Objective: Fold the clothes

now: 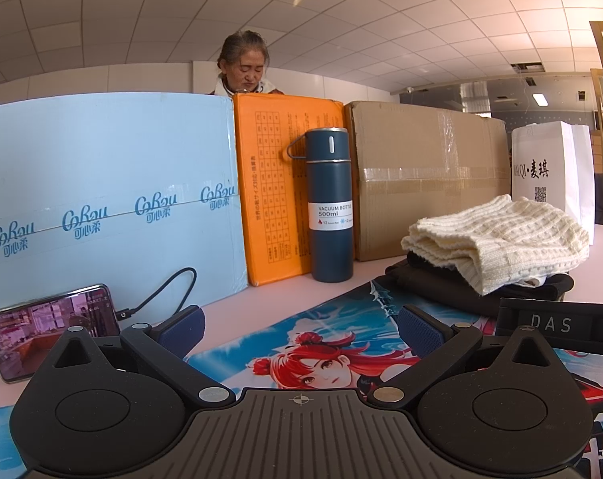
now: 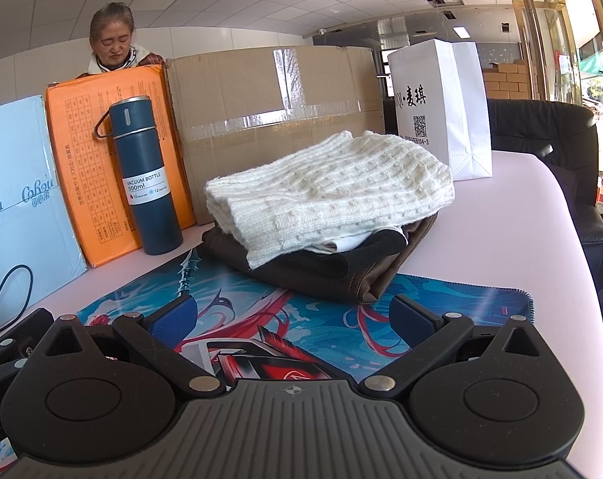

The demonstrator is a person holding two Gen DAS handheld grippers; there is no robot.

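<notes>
A long row of boxes stands at the far side of the table (image 2: 520,215): a light blue box (image 1: 101,199) on the left, an orange box (image 1: 277,183) next, then a big brown box (image 2: 277,119). A white paper bag (image 2: 441,107) stands far right. A person sits behind the boxes.

The clothes lie in a pile between the boxes and the grippers. A cream knit sweater (image 2: 333,195) sits on top of dark brown clothes (image 2: 325,271), half on the picture mat (image 2: 441,319). The pile runs long from left to right.

The right gripper (image 2: 293,319) is wide open and empty, with the pile straight ahead and near. It looks like the nearer one. The left gripper (image 1: 301,329) is open and empty too; the pile lies far right of it.

A blue bottle (image 2: 145,175) stands left of the pile, close enough to bump. A phone (image 1: 52,333) leans near left.
</notes>
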